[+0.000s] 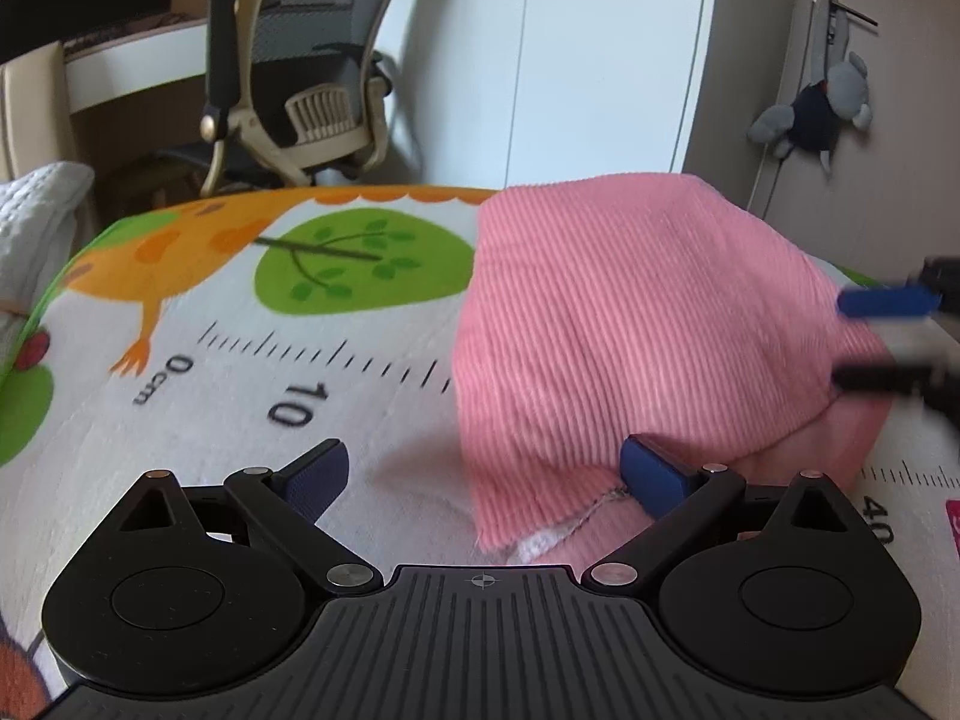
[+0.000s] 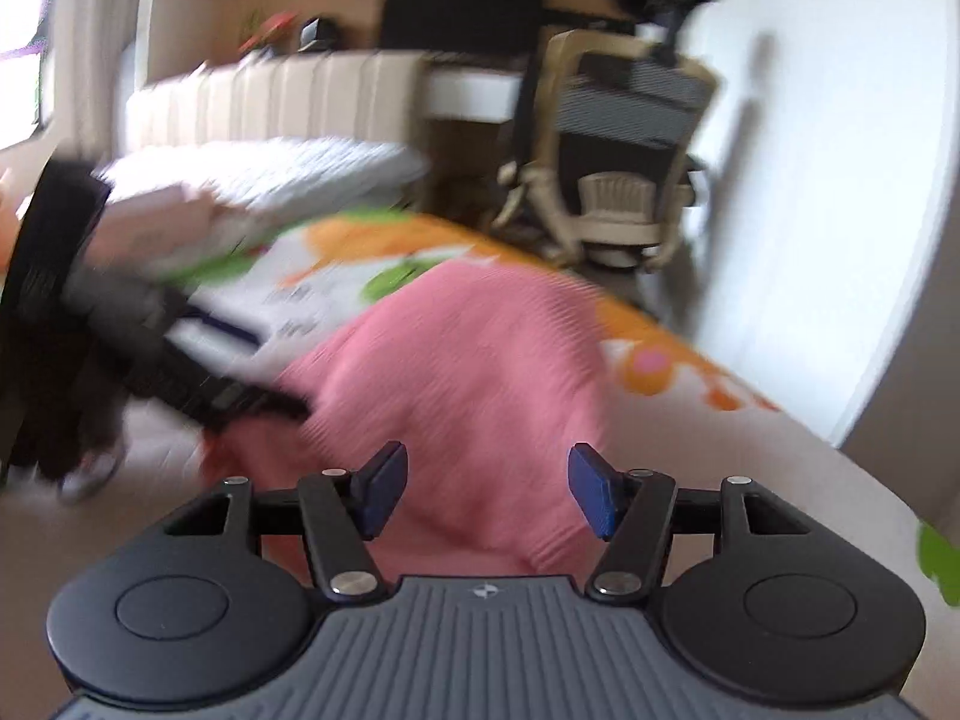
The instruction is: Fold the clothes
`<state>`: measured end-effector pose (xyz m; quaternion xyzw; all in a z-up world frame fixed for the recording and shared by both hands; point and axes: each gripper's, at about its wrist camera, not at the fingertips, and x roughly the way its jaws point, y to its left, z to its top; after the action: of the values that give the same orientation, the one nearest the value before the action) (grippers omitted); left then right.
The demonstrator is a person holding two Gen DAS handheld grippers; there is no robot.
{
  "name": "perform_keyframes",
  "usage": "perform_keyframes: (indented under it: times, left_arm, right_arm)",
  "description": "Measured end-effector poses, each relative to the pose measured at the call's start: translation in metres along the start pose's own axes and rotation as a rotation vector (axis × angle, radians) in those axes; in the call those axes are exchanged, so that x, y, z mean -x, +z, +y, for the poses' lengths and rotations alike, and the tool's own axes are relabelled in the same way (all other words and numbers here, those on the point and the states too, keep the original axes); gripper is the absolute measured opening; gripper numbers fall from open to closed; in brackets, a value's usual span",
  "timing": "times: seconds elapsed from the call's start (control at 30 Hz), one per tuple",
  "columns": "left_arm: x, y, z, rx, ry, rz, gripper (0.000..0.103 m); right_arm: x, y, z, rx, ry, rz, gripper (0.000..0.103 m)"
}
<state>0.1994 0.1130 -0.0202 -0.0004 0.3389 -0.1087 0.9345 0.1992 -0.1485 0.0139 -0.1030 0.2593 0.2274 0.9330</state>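
A pink ribbed garment (image 1: 636, 330) lies folded in a mound on a printed play mat (image 1: 288, 372). My left gripper (image 1: 486, 474) stands open at its near corner, the right pad (image 1: 651, 477) touching the cloth edge and the left pad over bare mat. In the left wrist view, the right gripper (image 1: 876, 339) is at the garment's right edge, its blue and black fingers apart. The right wrist view is blurred: my right gripper (image 2: 489, 492) is open just above the pink garment (image 2: 456, 372), nothing between the pads. The left gripper (image 2: 198, 384) shows at the cloth's left side.
The mat carries a ruler print, a green tree (image 1: 360, 264) and an orange animal. An office chair (image 1: 300, 72) stands beyond the mat's far edge by a desk. A grey quilted pillow (image 1: 36, 210) lies at left. A grey soft toy (image 1: 816, 108) hangs on the right wall.
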Motion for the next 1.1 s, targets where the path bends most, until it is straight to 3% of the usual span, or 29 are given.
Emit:
perform_keyframes:
  times: [0.17,0.4,0.57,0.67,0.77,0.87,1.0,1.1]
  left_arm:
    - [0.005,-0.007,0.004,0.016,0.007,0.009,0.101]
    - [0.023,-0.006,0.010,0.001,0.016,0.004,0.100]
    - [0.042,0.010,0.007,0.035,-0.095,-0.084,0.100]
    - [0.048,0.025,-0.001,0.035,-0.188,-0.156,0.100]
    - [0.045,0.036,-0.015,0.024,-0.269,-0.198,0.100]
    - [0.023,0.035,-0.035,0.008,-0.314,-0.137,0.100]
    - [-0.004,0.022,-0.055,-0.042,-0.244,-0.068,0.100]
    - [-0.004,0.017,-0.058,-0.059,-0.258,-0.070,0.100]
  right_arm:
    - [-0.036,-0.025,0.000,0.025,-0.030,0.161,0.061]
    - [-0.014,-0.018,-0.015,-0.060,0.048,0.098,0.062]
    - [0.003,0.008,-0.039,-0.192,0.081,-0.024,0.061]
    - [-0.009,0.038,-0.051,-0.239,0.082,-0.080,0.042]
    - [-0.039,0.064,-0.057,-0.268,0.103,-0.081,0.039]
    - [-0.080,0.075,-0.055,-0.271,0.116,-0.031,0.039]
    - [-0.136,0.049,-0.046,-0.220,0.020,0.172,0.039]
    - [-0.132,0.030,-0.052,-0.217,-0.008,0.167,0.045]
